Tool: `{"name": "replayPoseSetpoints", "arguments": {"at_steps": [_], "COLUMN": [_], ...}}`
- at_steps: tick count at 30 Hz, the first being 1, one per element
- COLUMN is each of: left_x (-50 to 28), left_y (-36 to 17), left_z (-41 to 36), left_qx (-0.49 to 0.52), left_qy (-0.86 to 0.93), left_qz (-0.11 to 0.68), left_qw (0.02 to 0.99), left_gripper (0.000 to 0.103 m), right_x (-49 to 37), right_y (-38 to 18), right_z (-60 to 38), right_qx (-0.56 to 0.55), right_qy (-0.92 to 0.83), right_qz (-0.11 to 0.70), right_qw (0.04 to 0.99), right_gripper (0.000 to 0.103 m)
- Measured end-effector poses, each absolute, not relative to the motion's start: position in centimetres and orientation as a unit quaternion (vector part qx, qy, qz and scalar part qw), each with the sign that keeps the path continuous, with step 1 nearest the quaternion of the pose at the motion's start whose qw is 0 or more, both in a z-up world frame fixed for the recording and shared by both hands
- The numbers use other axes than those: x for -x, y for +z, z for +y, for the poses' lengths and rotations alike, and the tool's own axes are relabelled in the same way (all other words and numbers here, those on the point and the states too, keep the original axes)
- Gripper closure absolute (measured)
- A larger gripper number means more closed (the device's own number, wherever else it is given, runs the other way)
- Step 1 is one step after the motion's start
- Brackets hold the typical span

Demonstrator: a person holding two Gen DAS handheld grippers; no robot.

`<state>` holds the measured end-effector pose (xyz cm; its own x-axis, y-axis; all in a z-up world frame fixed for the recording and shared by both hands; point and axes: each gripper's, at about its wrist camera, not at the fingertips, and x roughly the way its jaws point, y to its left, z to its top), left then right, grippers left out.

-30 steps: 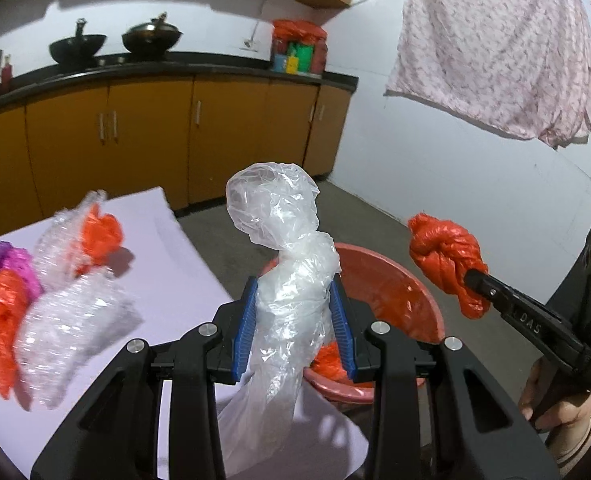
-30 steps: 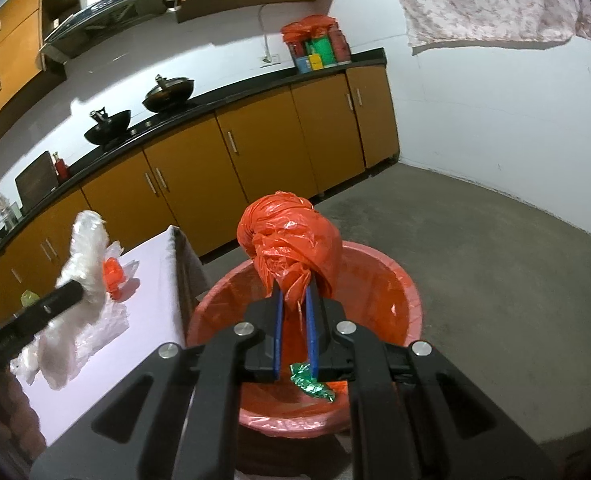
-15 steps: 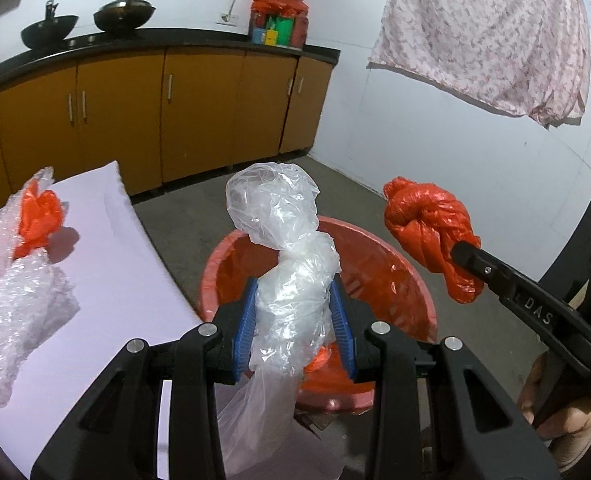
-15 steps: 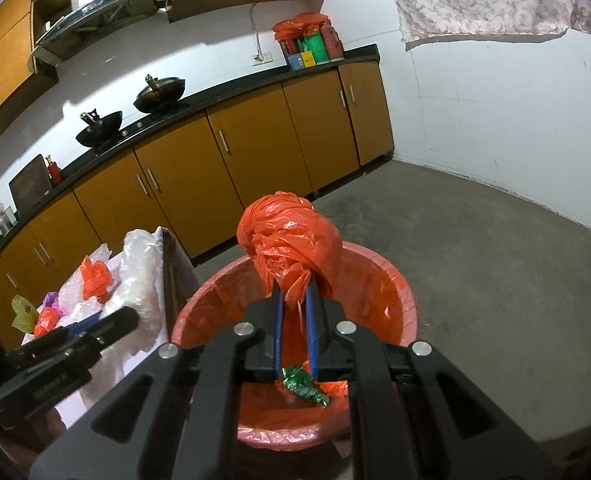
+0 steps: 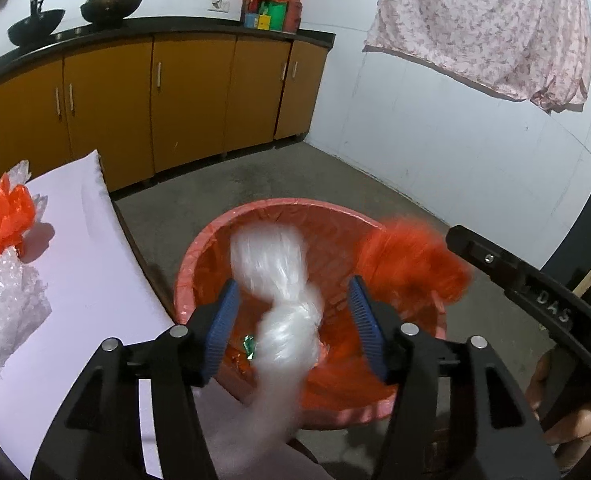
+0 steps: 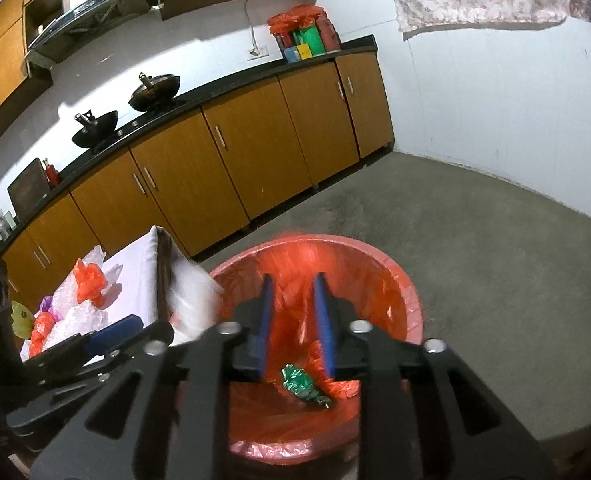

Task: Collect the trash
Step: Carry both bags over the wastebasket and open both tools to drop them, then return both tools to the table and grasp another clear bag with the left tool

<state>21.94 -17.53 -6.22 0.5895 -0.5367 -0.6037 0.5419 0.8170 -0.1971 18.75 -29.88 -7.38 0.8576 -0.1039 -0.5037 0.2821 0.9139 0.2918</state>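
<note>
Both grippers hang over the red-lined bin (image 5: 415, 364), and their jaws are opening. The left gripper (image 5: 295, 320) has let go of a knotted clear plastic bag (image 5: 283, 304), which is blurred between its parted blue pads but touches neither; the right gripper (image 6: 295, 320) has nothing between its pads, and the orange bag (image 5: 411, 264) shows as a blur at the bin's far right rim. In the bin lie a green foil wrapper (image 6: 303, 388) and orange scraps. So two pieces look to be going in, and more is left: on the white table (image 5: 79, 280), along its left edge, sit an orange wad (image 5: 11, 212) and clear bubble wrap (image 5: 3, 296), with further coloured bags visible from the right wrist. The room is a kitchen with brown cabinets (image 5: 191, 96), woks on a dark counter, a grey floor and a floral cloth (image 5: 487, 24) on the white wall.
</note>
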Motion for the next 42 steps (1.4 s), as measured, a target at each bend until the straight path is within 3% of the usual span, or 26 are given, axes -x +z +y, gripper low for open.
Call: {"name": "replayPoseSetpoints", "arguments": {"at_steps": [12, 17, 20, 30, 42], "left_x": [-22.2, -21.6, -21.1, -18.8, -17.8], "left_y": [-5.8, -5.4, -5.2, -4.2, -5.6], "left_z": [-13.0, -10.8, -9.2, -1.0, 17.5], "left_qx": [0.024, 0.03, 0.036, 0.037, 0.002], "left_qy": [-0.257, -0.236, -0.222, -0.14, 0.112], "left_qz": [0.335, 0.328, 0.322, 0.287, 0.28], "left_qw": [0.906, 0.914, 0.92, 0.947, 0.953], "left_gripper": [0.039, 0.036, 0.035, 0.026, 0.007], "right_x": [-18.1, -18.3, -18.6, -19.6, -22.9], "right_y": [-7.0, -6.5, -6.2, -5.4, -6.4], "right_z": [-29.0, -27.2, -26.1, -21.6, -12.3], "right_qx": [-0.171, -0.152, -0.147, -0.131, -0.107], "right_qy": [-0.105, -0.091, -0.079, -0.024, 0.059], "right_qz": [0.245, 0.243, 0.244, 0.254, 0.288], "right_qw": [0.949, 0.954, 0.955, 0.958, 0.95], "right_gripper": [0.06, 0.047, 0.044, 0.043, 0.043]}}
